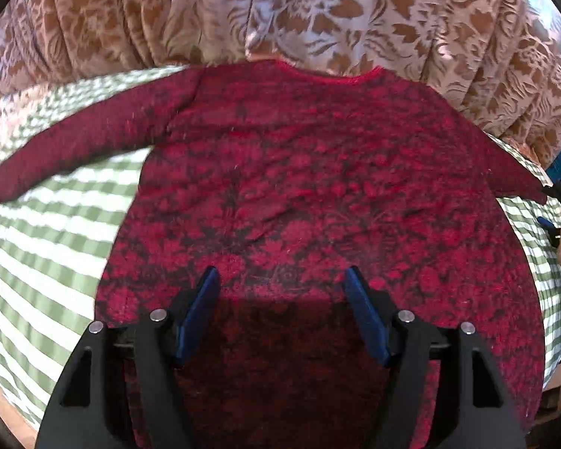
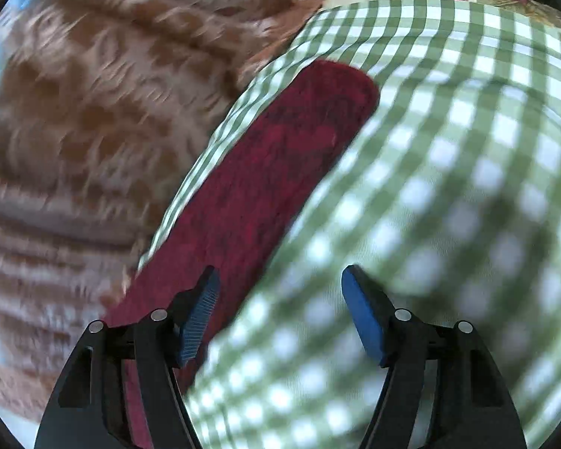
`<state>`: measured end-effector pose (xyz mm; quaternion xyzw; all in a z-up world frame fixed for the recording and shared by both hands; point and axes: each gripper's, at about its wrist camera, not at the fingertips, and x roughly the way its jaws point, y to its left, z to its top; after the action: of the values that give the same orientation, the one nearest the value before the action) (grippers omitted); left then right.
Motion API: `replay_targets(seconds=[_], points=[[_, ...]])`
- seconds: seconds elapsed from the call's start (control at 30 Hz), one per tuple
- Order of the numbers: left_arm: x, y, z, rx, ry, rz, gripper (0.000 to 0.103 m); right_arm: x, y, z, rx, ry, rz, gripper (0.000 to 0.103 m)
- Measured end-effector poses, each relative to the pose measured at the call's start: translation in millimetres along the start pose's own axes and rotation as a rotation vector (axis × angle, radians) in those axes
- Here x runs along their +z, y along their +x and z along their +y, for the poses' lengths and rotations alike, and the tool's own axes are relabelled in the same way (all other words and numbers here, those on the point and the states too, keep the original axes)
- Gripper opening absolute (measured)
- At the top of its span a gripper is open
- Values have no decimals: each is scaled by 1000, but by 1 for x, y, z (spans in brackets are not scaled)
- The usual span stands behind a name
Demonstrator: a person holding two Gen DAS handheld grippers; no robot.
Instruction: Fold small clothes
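Here whole sweater [image 1: 299,194] — there, perhaps sleeve [image 2: 280,157].

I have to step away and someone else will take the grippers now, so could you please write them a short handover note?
Left gripper: open, empty, above the lower body of the red top.
Right gripper: open, empty, over the checked cloth beside the top's right sleeve.
Things: the top lies spread flat on the checked cloth, neckline away from the person, both sleeves stretched out to the sides. A floral curtain hangs behind.
Done: the top is laid out and looks smoothed; no fold shows.
Left: likely fold the sleeves in, then fold the body.
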<state>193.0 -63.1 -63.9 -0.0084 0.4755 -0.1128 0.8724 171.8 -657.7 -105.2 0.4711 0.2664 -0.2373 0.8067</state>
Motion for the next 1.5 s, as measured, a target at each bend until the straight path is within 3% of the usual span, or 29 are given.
replay_targets(seconds=[0.13, 0.2, 0.23, 0.27, 0.3, 0.43, 0.53, 0.63, 0.7, 0.73, 0.77, 0.83, 0.9, 1.07, 1.23, 1.3, 1.37, 1.4, 1.5], points=[[-1, 7, -3, 17, 7, 3, 75, 24, 18, 6, -41, 10, -23, 67], [-1, 9, -5, 28, 19, 2, 76, 34, 23, 10, -81, -21, -24, 52], [-2, 10, -5, 30, 20, 2, 77, 38, 23, 11, -119, -55, -17, 30], [-2, 10, -5, 29, 21, 2, 77, 39, 20, 12, -139, -82, -11, 18], [-2, 10, -4, 27, 22, 2, 77, 41, 11, 13, -143, -120, -20, 15], [-2, 10, -1, 20, 11, 1, 78, 36, -35, -1, -231, -210, -117, 11], [-4, 10, -2, 17, 23, -1, 79, 27, -46, -30, -341, -199, -116, 11], [-4, 12, -4, 14, 42, -3, 81, 20, -47, -49, -296, -153, -108, 11], [-3, 10, -3, 7, 41, 4, 81, 21, -51, -54, -246, -110, -101, 19], [-3, 8, -2, -3, 38, 9, 81, 20, -55, -56, -217, -83, -92, 31], [-3, 2, 1, -23, 27, 12, 81, 19, -61, -56, -196, -73, -87, 50], [-4, -7, 7, -37, 11, 10, 81, 11, -76, -49, -178, -89, -101, 71], [-9, -19, 16, -37, -5, -3, 81, 1, -88, -40, -153, -125, -90, 73], [-27, -54, 50, -13, -21, -36, 81, -68, -116, -10, 13, -283, 78, 73], [-49, -76, 92, 3, -58, -19, 81, -180, -132, 21, 191, -472, 369, 73], [-61, -78, 106, -15, -76, 9, 81, -217, -135, 27, 223, -513, 473, 71], [-74, -77, 114, -34, -85, 39, 79, -253, -139, 29, 232, -560, 558, 62], [-79, -76, 116, -46, -88, 51, 77, -266, -140, 30, 229, -578, 589, 59], [-91, -69, 119, -86, -95, 86, 51, -305, -146, 35, 203, -681, 645, 40]])
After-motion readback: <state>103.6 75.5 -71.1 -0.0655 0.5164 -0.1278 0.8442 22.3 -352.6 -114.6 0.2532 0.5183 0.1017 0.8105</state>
